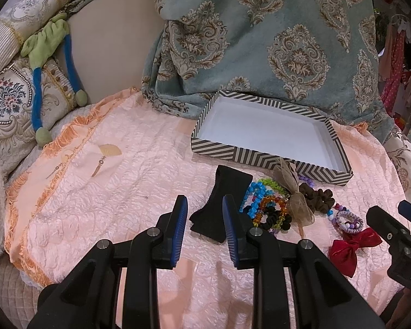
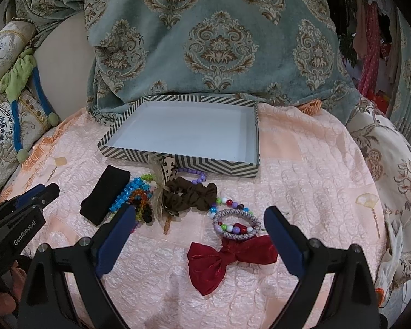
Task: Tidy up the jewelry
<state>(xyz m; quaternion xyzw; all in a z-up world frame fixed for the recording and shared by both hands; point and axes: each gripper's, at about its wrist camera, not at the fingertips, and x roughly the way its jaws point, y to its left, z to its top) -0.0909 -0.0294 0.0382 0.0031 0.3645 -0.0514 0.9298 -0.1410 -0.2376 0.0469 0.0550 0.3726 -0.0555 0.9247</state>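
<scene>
A shallow striped box [image 1: 271, 161] [image 2: 183, 161] with a bare white inside lies on the pink quilted cloth. In front of it is a loose pile. It holds a black band [image 1: 222, 203] [image 2: 105, 197], coloured bead bracelets [image 1: 260, 194] [image 2: 128, 194], a sheer beige bow [image 1: 296, 194], a brown scrunchie [image 1: 317, 198] [image 2: 190, 193], a woven bangle [image 2: 237, 226] and a red bow [image 1: 348, 249] [image 2: 227, 257]. My left gripper [image 1: 205, 201] hovers by the black band's near end, narrowly open, gripping nothing. Over the red bow and bangle my right gripper [image 2: 200, 211] stands wide open and holds nothing.
A teal patterned drape [image 2: 219, 44] hangs right behind the box. Embroidered cushions and a green-and-blue soft toy [image 1: 43, 54] sit at the left. Clothes hang at the far right [image 2: 370, 54]. Bare pink cloth [image 1: 117, 164] stretches left of the pile.
</scene>
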